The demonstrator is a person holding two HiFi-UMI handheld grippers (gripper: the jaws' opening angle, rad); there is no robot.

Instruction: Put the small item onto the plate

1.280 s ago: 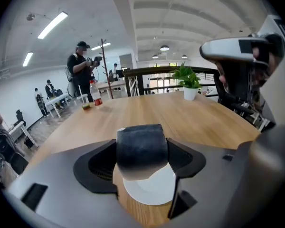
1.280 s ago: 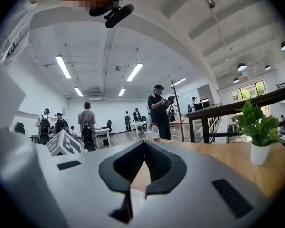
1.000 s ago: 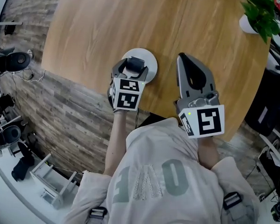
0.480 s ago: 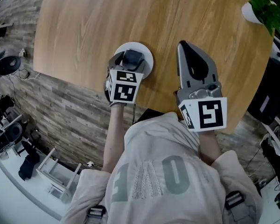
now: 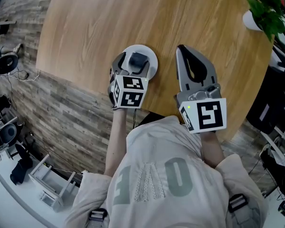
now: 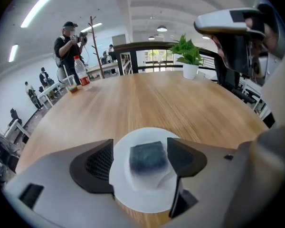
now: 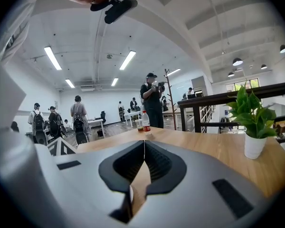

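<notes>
A small dark grey block [image 6: 147,158] lies on the round white plate [image 6: 133,194] near the table's front edge; the head view shows the block [image 5: 138,59] on that plate [image 5: 153,60] too. My left gripper [image 6: 140,159] hovers over the plate, its jaws opening, one on each side of the block with gaps showing, the pads off it. In the head view the left gripper [image 5: 131,66] covers the plate's near part. My right gripper [image 5: 185,51] rests over bare wood to the right of the plate, jaws shut with nothing between them, tips meeting in its own view [image 7: 144,146].
A potted green plant [image 5: 263,11] in a white pot stands at the table's far right. A red-capped bottle [image 6: 80,72] and a cup stand at the far left edge. People stand in the room beyond. The table's front edge [image 5: 85,82] drops to a plank floor.
The left gripper's jaws have spread off the block, which now lies free on the plate. The right gripper has stayed in place, shut.
</notes>
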